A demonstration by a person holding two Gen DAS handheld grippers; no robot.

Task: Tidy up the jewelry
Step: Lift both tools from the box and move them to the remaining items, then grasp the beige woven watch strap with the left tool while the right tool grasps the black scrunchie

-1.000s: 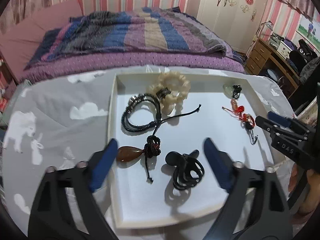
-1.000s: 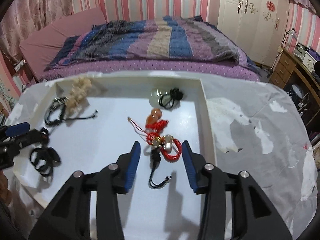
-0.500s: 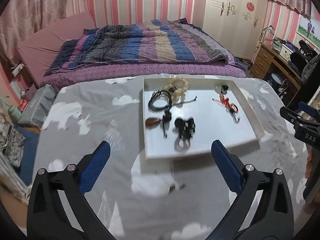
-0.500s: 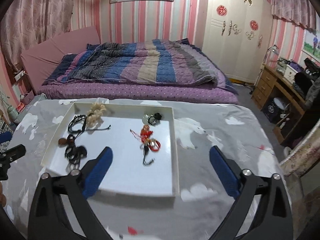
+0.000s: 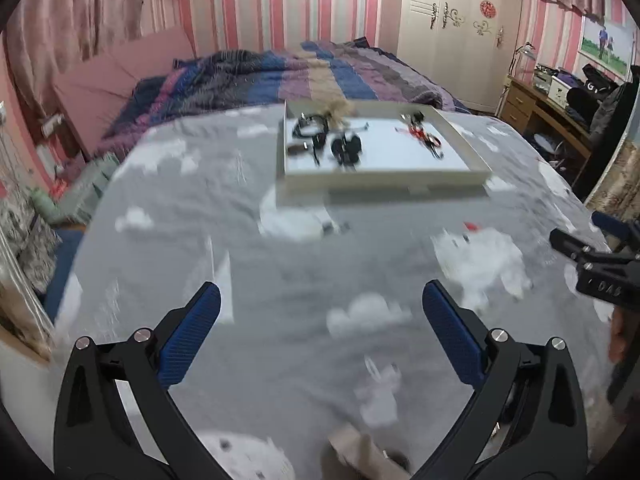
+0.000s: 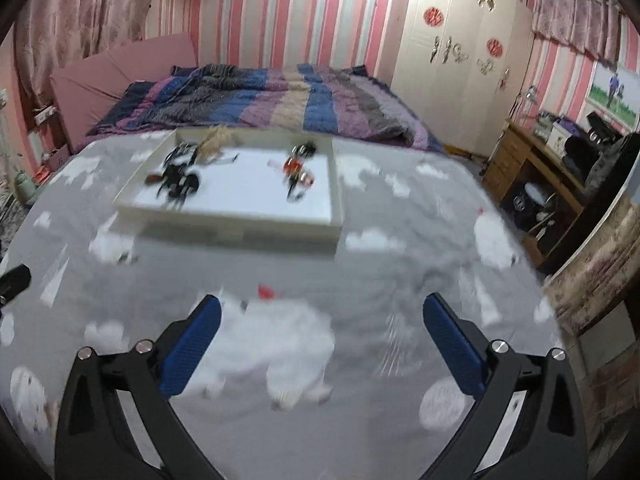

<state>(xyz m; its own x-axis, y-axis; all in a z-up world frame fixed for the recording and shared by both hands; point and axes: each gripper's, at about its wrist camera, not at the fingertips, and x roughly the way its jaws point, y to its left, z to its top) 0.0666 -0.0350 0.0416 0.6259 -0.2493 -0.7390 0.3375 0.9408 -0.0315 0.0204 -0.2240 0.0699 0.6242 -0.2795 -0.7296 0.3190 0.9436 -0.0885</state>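
Note:
A white tray (image 5: 384, 178) sits at the far side of the grey cloud-print tablecloth (image 5: 280, 288); it also shows in the right wrist view (image 6: 240, 222). In it lie black cord bracelets (image 5: 346, 146), a beige bead bracelet (image 5: 338, 114) and a red charm (image 5: 420, 134); the right wrist view shows the black cords (image 6: 180, 180) and red charm (image 6: 296, 168). My left gripper (image 5: 320, 304) is open and empty, well short of the tray. My right gripper (image 6: 320, 316) is open and empty, also short of the tray. Both views are blurred.
A bed with a striped blanket (image 6: 280, 100) lies beyond the table. A white wardrobe (image 6: 460, 60) and a wooden desk (image 6: 532, 168) stand at the right. The right gripper's tip shows at the right edge of the left wrist view (image 5: 600, 264).
Both grippers have pulled back and away from the tray, and the right one has opened wide. The jewelry stays in the tray.

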